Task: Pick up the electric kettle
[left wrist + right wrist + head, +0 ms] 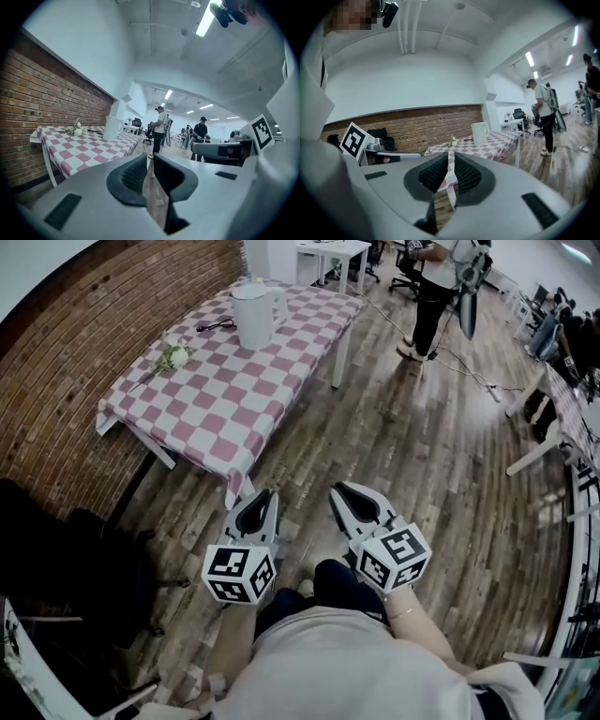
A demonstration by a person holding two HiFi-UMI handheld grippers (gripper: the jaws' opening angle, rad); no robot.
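Well, nothing has been picked up, as far as can be seen. The electric kettle [253, 317] is stood upright at the far end of the checked table [246, 404], untouched and well apart from both grippers. The left gripper [263, 495] and the right gripper [340, 489] are held side by side, low over the wooden floor and just short of the table's near corner.

In the left gripper view the fingers [133, 176] are seen pressed together, with nothing caught between them. In the right gripper view the fingers [433, 172] are drawn all but together, and nothing is held there either.

So the whole job is judged to be left. The table has to be approached, a pair of jaws spread, and the kettle grasped and raised.

As for containers, only the kettle is on show, and what is inside it cannot be made out. A small bunch of flowers [173, 355] and a dark cable [217, 325] are laid near it on the cloth.
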